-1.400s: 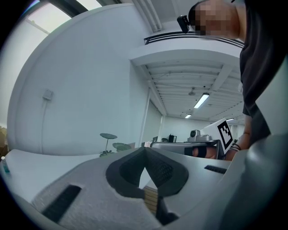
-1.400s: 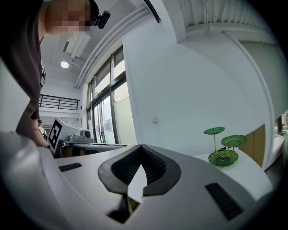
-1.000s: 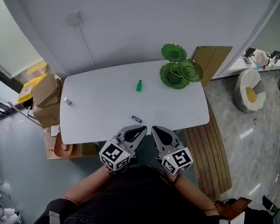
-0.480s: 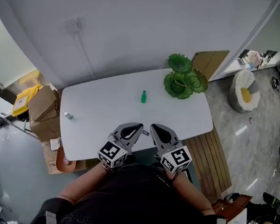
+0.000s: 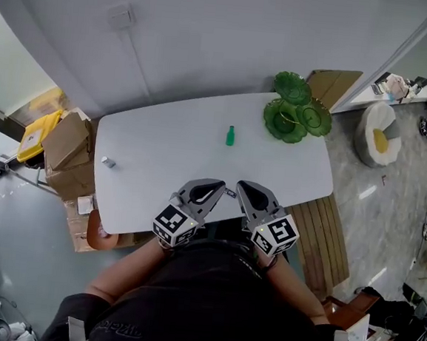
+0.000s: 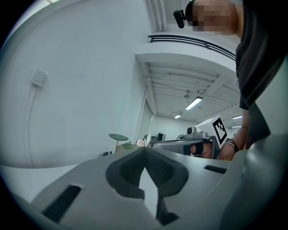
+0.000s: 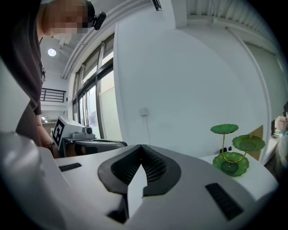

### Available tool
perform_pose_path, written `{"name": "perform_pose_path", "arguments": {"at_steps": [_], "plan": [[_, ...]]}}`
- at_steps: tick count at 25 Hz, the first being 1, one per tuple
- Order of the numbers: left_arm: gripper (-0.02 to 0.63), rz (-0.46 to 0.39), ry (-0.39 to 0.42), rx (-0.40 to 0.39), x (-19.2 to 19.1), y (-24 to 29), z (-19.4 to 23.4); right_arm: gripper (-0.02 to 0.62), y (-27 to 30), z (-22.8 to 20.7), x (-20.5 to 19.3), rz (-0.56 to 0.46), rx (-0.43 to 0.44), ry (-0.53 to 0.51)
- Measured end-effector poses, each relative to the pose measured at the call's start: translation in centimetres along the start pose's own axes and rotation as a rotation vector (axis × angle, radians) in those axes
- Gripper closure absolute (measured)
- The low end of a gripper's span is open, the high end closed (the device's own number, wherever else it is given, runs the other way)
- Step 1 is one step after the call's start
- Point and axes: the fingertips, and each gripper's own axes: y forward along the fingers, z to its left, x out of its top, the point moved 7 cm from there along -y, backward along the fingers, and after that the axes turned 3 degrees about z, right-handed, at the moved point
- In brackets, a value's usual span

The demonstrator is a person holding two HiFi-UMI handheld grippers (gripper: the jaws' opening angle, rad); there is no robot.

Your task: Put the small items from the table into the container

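Note:
A white table (image 5: pixel 163 154) carries a small green bottle (image 5: pixel 231 136) near its middle, a tiny silver item (image 5: pixel 108 162) at its left end and a green tiered dish stand (image 5: pixel 297 110) at the far right corner. A small dark item (image 5: pixel 230 193) lies at the near edge, between the two gripper tips. My left gripper (image 5: pixel 221 184) and right gripper (image 5: pixel 240 185) are side by side over that edge, both shut and empty. In the left gripper view the left gripper (image 6: pixel 145 149) has its jaws meeting at the tip. The right gripper (image 7: pixel 141 146) looks the same, with the stand (image 7: pixel 231 152) ahead to its right.
Cardboard boxes (image 5: pixel 67 146) are stacked off the table's left end, with a brown stool (image 5: pixel 96 234) below them. A slatted wooden bench (image 5: pixel 327 228) runs along the right side, and a white round seat (image 5: pixel 380 136) sits beyond it. A grey wall backs the table.
Both grippers have moved forward together to the table's near edge, still shut. The dark item that lay ahead of them now sits between their tips.

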Motion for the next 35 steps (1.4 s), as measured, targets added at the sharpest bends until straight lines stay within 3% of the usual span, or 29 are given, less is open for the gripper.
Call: {"name": "perform_pose_path", "arguments": {"at_steps": [6,10,16,21,27,35], "plan": [[0.599,-0.001,0.025,-0.036,-1.3,0.2,0.8,0.578,1.4,-1.3,-1.9,0.070,0.018,-0.002],[0.600,0.033,0.005,-0.014,-3.0,0.7,2.1,0.578,2.8,-2.7,-4.1,0.128,0.065,-0.008],[0.600,0.106,-0.020,-0.011,-5.9,2.7,3.7,0.577,4.5,-6.0,-8.6,0.243,0.109,-0.012],[0.600,0.170,-0.063,-0.038,-9.2,5.1,4.3,0.575,6.2,-9.4,-14.1,0.398,0.164,-0.003],[0.600,0.245,-0.120,0.020,-12.1,7.5,5.0,0.570,7.8,-11.4,-20.7,0.593,0.240,-0.009],[0.599,0.271,-0.184,0.088,-13.0,8.5,6.1,0.488,9.3,-11.6,-25.6,0.748,0.316,-0.077]]}}
